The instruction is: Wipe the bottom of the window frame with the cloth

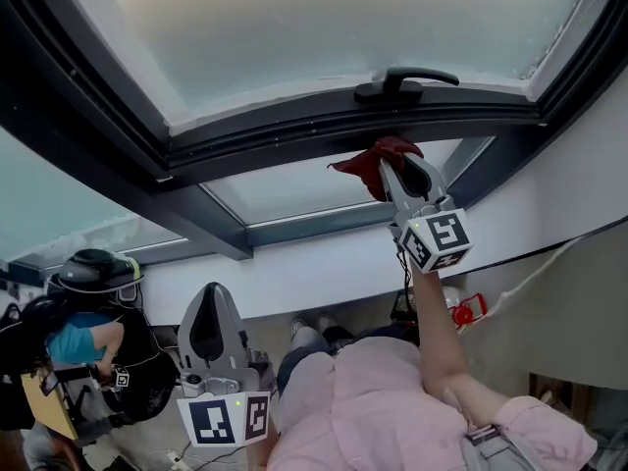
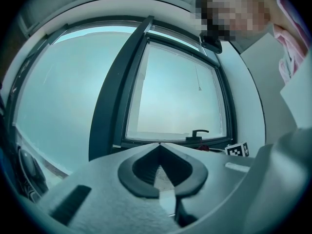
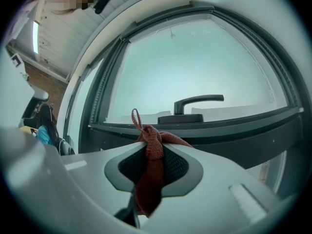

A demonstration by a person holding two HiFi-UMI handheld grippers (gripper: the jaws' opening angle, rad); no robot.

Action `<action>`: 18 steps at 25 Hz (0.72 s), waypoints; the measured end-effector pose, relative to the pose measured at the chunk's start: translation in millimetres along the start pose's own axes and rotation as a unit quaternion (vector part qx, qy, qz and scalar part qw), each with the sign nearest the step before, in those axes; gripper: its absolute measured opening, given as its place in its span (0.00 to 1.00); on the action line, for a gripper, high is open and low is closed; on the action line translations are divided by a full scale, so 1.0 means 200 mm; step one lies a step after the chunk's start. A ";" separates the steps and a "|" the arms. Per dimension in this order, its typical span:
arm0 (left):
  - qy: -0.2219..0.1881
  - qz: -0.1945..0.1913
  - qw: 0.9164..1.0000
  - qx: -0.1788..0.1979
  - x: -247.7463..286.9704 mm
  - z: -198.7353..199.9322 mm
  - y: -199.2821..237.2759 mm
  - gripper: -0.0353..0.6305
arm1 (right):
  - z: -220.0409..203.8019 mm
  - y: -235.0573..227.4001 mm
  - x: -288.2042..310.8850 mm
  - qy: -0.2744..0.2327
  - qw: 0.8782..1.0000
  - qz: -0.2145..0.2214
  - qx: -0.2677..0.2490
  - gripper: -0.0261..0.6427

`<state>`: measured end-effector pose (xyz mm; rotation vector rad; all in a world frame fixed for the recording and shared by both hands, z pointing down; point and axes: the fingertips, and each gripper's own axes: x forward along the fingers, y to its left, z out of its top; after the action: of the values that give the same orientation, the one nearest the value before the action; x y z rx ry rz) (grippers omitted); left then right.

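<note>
Two grippers are in view, each held by the person. On the right gripper (image 1: pixel 396 171), raised on an outstretched arm (image 1: pixel 438 334), the fingers are drawn together on a dark red cloth (image 1: pixel 371 164). The right gripper view shows the cloth (image 3: pixel 152 149) pinched between the pads at the tips, a knotted bunch and a small loop standing proud above them and a tail hanging down through the gap behind. No daylight shows between cloth and pads. The cloth sits at the bottom rail of the dark window frame (image 1: pixel 294 130), directly below the black handle (image 1: pixel 407 79). Whether the fabric actually touches the rail cannot be told from either view. This gripper's marker cube (image 1: pixel 437 240) faces the head camera. The left gripper (image 1: pixel 209 293) is held low, well apart from the window, above its own marker cube (image 1: pixel 228 420) and beside the person's pink shirt (image 1: pixel 378 410). Its own view shows the left gripper (image 2: pixel 159 145) with the fingertips brought together and nothing between them. The frame's bottom rail (image 2: pixel 170 141) and the handle (image 2: pixel 197 132) lie far beyond those tips.
</note>
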<state>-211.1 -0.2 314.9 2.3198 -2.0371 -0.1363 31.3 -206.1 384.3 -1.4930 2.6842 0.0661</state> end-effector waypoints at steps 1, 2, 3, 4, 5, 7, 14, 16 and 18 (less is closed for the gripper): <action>0.001 -0.004 1.000 -0.002 0.00 -0.01 0.00 0.04 | 0.01 0.02 -0.04 -0.004 1.000 0.005 -0.002 0.15; 0.002 -0.010 1.000 -0.003 0.01 -0.01 0.01 0.04 | 0.01 0.04 -0.09 -0.005 1.000 0.009 -0.004 0.15; 0.004 -0.017 1.000 -0.006 0.02 -0.02 0.01 0.04 | 0.02 0.06 -0.14 -0.005 1.000 0.009 -0.006 0.15; 0.005 -0.025 1.000 -0.008 0.02 -0.03 0.01 0.04 | 0.02 0.07 -0.19 -0.002 1.000 0.007 -0.007 0.16; 0.007 -0.034 0.999 -0.011 0.03 -0.04 0.00 0.04 | 0.02 0.09 -0.23 0.002 1.000 0.002 -0.009 0.16; 0.013 -0.053 0.998 -0.016 0.03 -0.06 0.00 0.04 | 0.02 0.11 -0.33 0.014 1.000 -0.007 -0.013 0.16; 0.042 -0.118 0.992 -0.028 0.02 -0.09 0.03 0.04 | -0.04 0.19 -0.68 0.058 0.995 -0.083 -0.006 0.15; 0.043 -0.134 0.990 -0.025 0.02 -0.08 0.03 0.04 | -0.03 0.20 -0.76 0.066 0.992 -0.107 -0.006 0.15; 0.041 -0.148 0.988 -0.022 0.01 -0.07 0.02 0.04 | -0.01 0.21 -0.84 0.072 0.989 -0.126 -0.009 0.15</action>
<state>-213.2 -3.8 329.8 2.5398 -1.6244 -0.0938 84.3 -41.6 401.1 -1.8975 2.5789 -0.0327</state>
